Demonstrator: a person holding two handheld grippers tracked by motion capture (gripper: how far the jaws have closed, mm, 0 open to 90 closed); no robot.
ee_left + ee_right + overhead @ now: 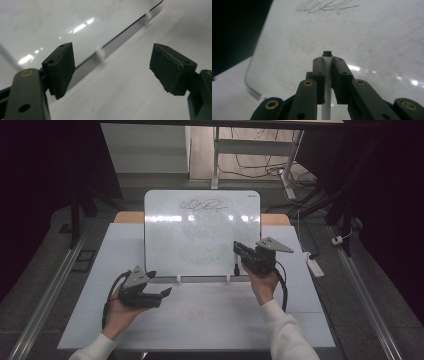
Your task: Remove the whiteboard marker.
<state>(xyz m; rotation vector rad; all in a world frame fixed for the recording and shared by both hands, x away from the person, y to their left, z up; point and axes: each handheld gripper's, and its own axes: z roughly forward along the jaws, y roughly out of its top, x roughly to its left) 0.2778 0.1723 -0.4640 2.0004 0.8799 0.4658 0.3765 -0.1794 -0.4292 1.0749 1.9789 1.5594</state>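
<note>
Right gripper (239,251) clamps slim white marker pen (326,75), tip near propped white whiteboard (200,235) below black scribble (202,205). Likely writing: keep pen square, pressure light. Left gripper (159,295) wide apart, empty, before whiteboard's lower left corner.

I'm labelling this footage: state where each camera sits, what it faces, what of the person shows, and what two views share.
High view: above the person's side, facing forward and down on the table; both forearms, left gripper and right gripper show.
Left gripper view: rides the left gripper, facing the whiteboard's lower edge; its open fingers show.
Right gripper view: rides the right gripper, facing the board; fingers shut on a marker.
Shared: the scribble shows in the high and right gripper views.
</note>
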